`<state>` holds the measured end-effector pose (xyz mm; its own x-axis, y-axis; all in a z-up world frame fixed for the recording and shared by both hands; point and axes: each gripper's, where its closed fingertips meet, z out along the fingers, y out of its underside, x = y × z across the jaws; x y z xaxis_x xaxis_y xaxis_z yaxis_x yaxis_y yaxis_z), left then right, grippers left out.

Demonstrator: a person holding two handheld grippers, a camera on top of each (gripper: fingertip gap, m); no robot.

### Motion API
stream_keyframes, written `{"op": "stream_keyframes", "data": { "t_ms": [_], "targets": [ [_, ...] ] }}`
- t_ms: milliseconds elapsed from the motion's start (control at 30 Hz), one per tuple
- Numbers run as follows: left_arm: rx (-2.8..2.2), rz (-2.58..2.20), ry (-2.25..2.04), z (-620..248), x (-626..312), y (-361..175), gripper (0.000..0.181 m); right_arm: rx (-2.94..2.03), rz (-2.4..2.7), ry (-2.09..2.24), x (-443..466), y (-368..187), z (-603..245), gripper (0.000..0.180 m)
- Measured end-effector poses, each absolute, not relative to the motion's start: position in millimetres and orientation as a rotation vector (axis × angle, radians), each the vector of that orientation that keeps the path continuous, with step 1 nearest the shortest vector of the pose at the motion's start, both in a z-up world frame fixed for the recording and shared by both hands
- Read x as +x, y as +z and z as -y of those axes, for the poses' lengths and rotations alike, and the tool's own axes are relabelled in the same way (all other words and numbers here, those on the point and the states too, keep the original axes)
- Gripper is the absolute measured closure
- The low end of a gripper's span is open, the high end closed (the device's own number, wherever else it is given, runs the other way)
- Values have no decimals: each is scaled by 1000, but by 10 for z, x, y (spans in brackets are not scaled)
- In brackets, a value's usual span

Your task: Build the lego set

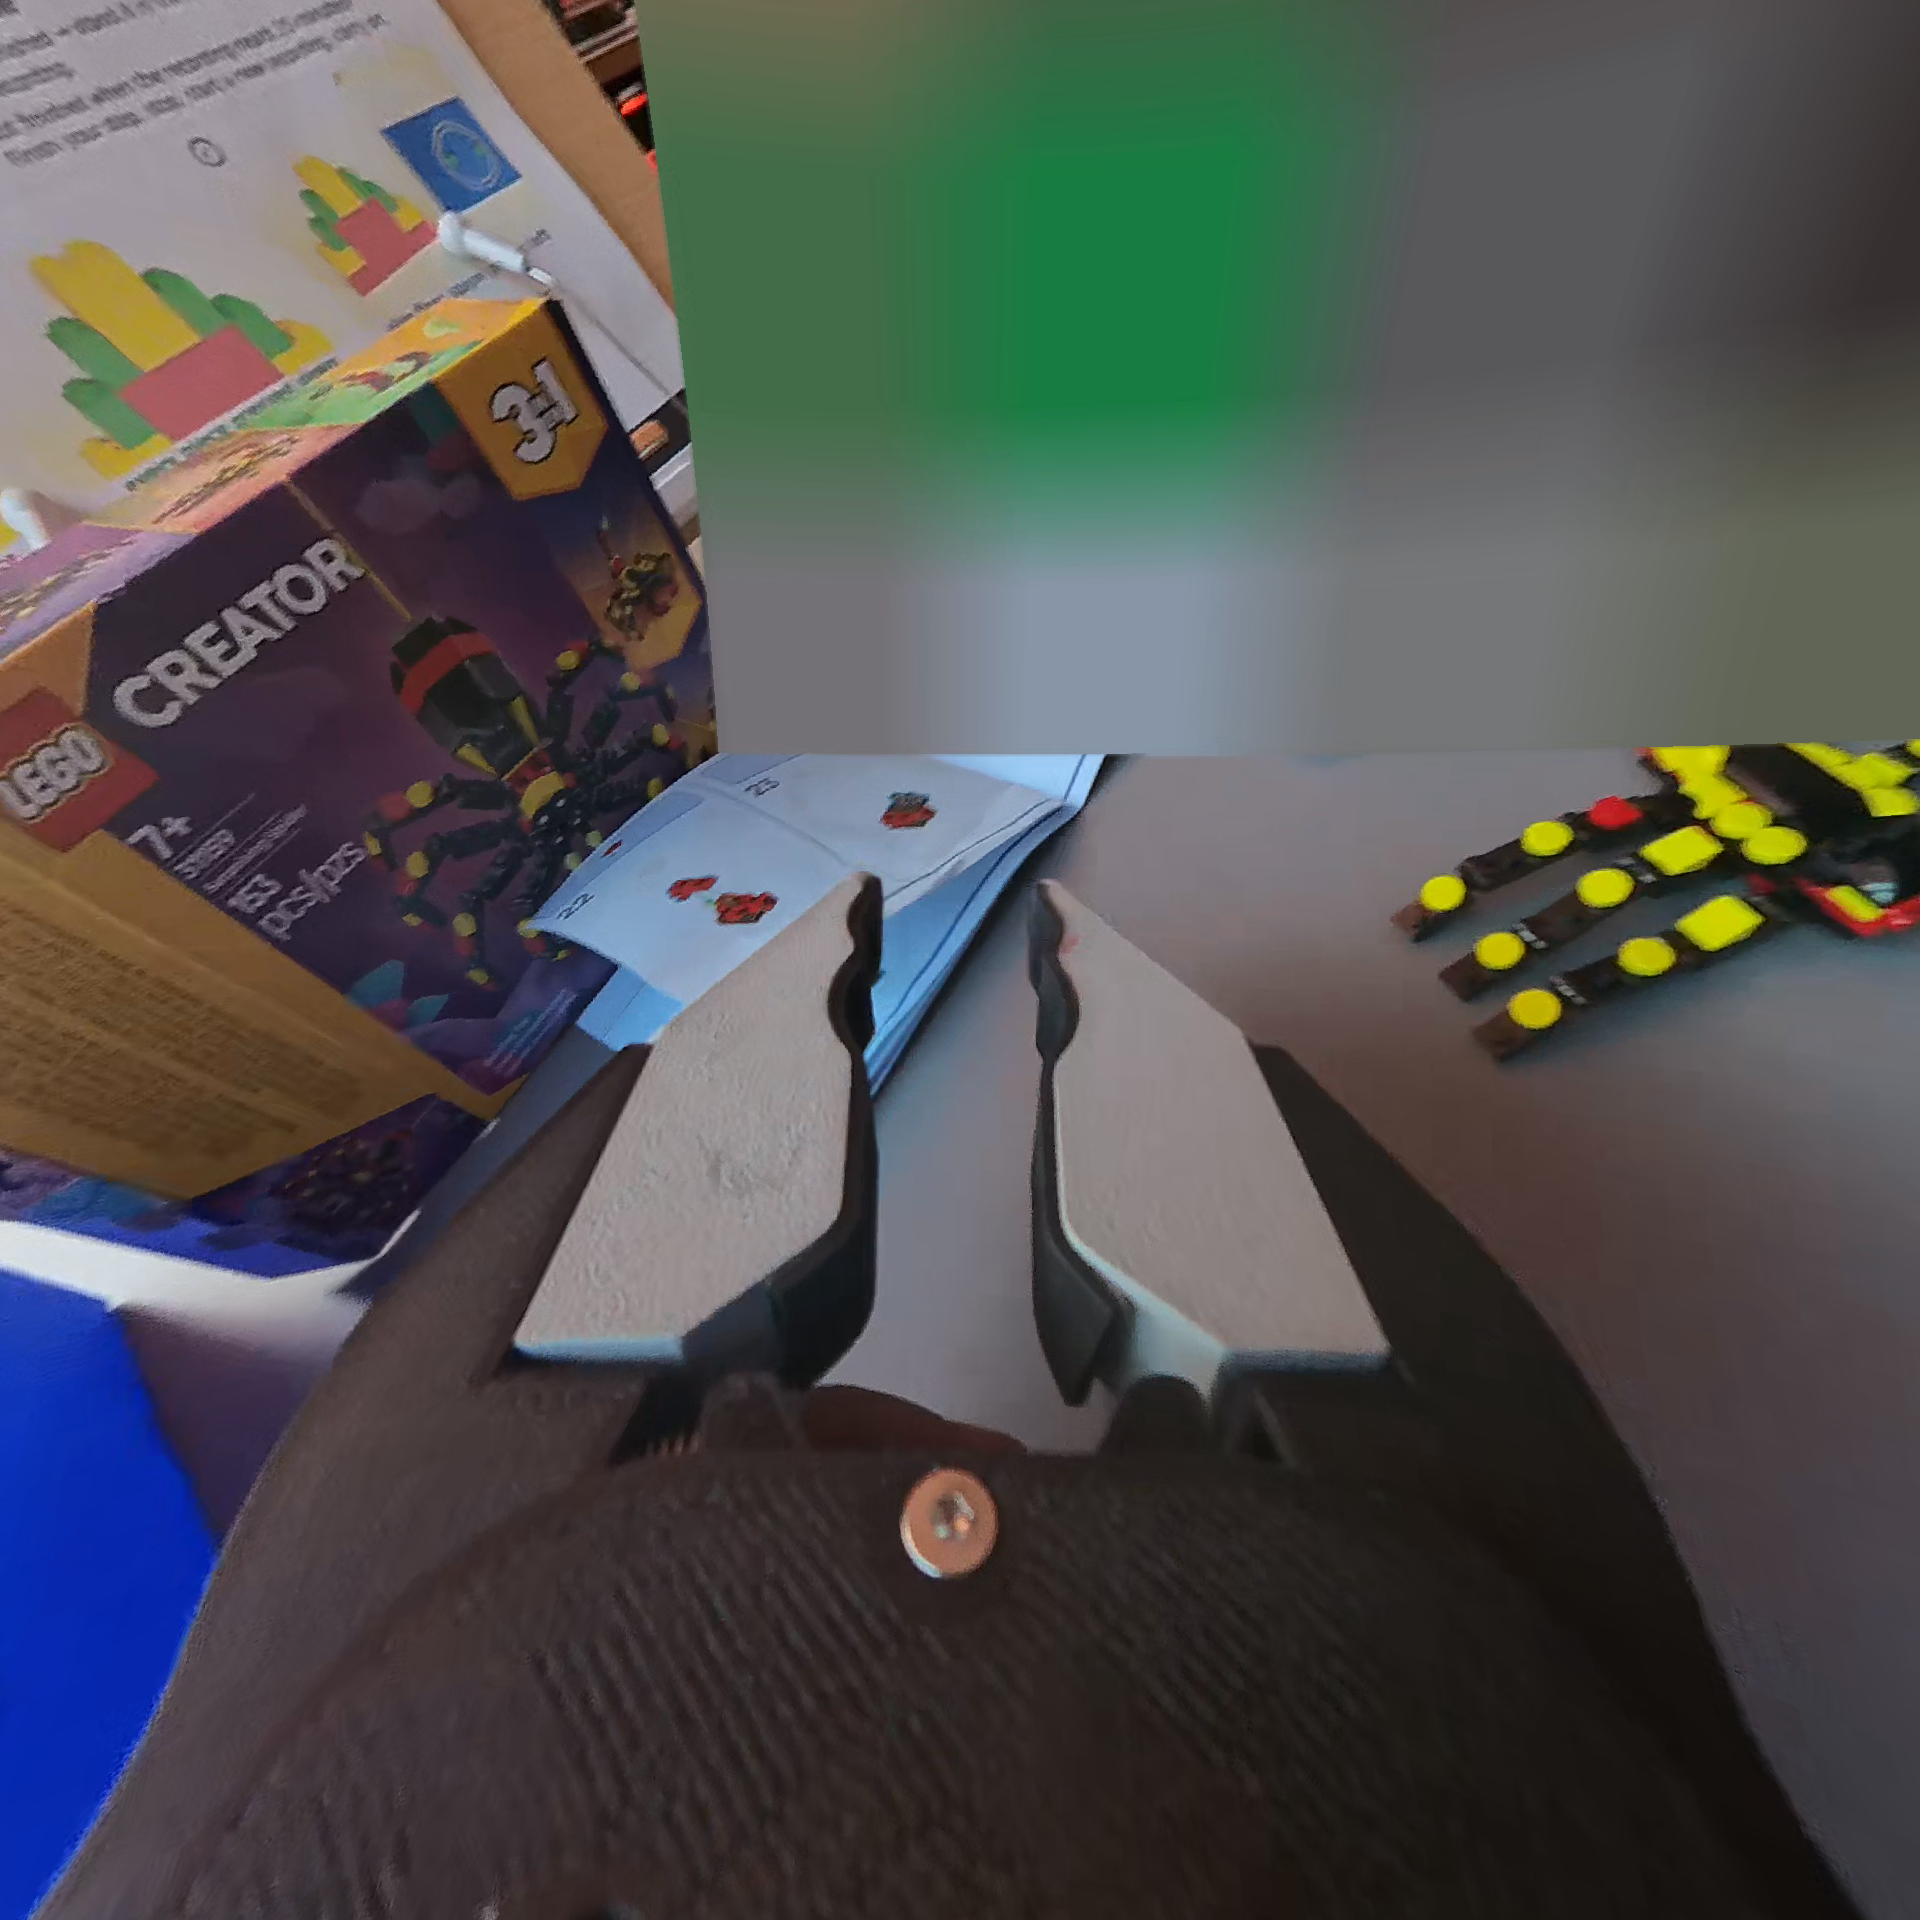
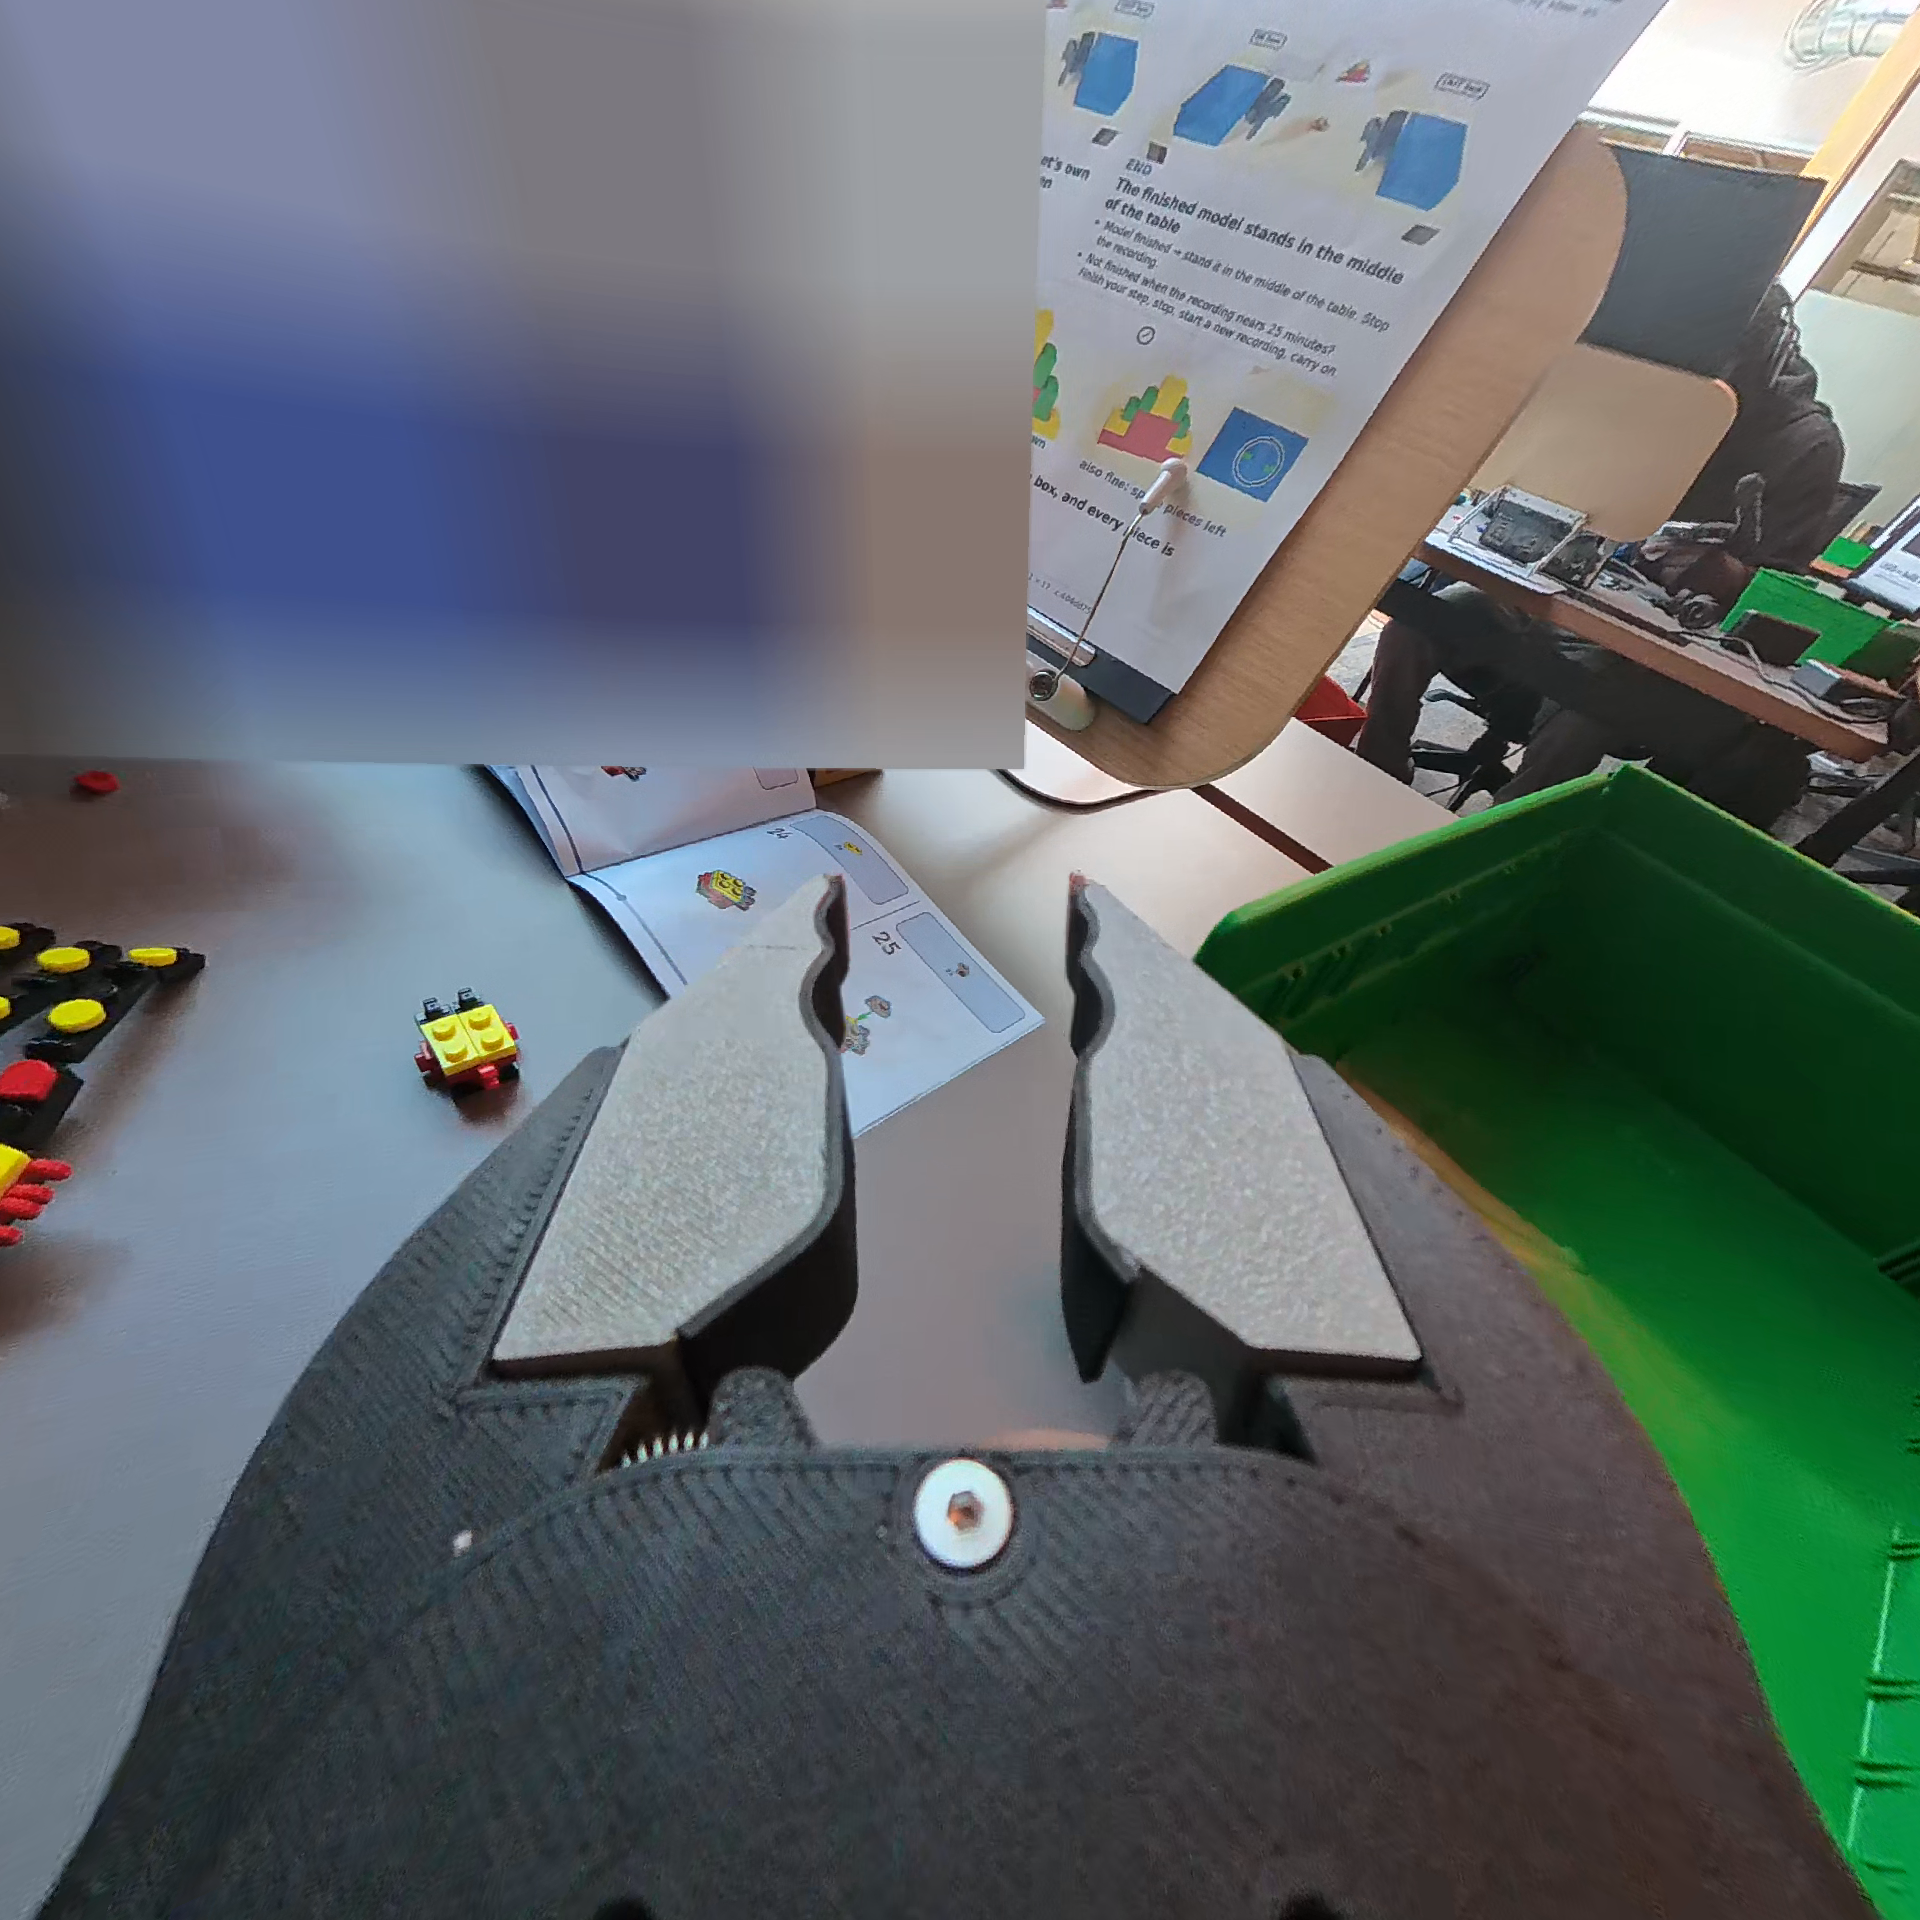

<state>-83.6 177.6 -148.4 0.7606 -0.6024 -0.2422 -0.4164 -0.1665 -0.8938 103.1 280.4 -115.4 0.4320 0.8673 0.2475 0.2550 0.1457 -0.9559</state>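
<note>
A black, yellow and red spider model [image 1: 1683, 883] with several jointed legs lies on the grey table at the right of the left wrist view; its legs also show at the left edge of the right wrist view [image 2: 73, 987]. A small yellow, red and black sub-assembly [image 2: 468, 1042] sits on the table left of my right gripper. The open instruction booklet [image 1: 831, 831] [image 2: 748, 873] lies beyond both grippers. My left gripper [image 1: 954, 904] is open and empty above the table. My right gripper [image 2: 954, 899] is open and empty, over the booklet's corner.
The purple set box [image 1: 312, 748] stands at the left. A green bin [image 2: 1621, 1091] stands at the right, close to my right gripper. A blue bin [image 1: 73, 1507] is at the lower left. An instruction sheet [image 2: 1247, 291] hangs on a wooden stand. A red piece [image 2: 96, 781] lies far left. Across from one pair of fingers to the other is roughly 20 centimetres.
</note>
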Motion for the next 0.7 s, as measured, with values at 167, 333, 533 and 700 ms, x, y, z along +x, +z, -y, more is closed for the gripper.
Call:
{"op": "stream_keyframes", "data": {
  "t_ms": [167,333,533,700],
  "targets": [
    [-1853,-779,-175,-1799,-880,-1569,155,-1397,1066,559,1087,-1147,-2876,141],
    [-1878,-784,-170,-1806,-873,-1621,154,-1391,1069,529,1134,-1150,-2915,145],
    [-1883,-784,-170,-1815,-838,-1657,154,-1347,1063,483,1176,-1096,-2914,151],
    [-1891,-795,-177,-1806,-794,-1694,154,-1332,1023,418,1249,-1041,-2942,154]
  ]
}}
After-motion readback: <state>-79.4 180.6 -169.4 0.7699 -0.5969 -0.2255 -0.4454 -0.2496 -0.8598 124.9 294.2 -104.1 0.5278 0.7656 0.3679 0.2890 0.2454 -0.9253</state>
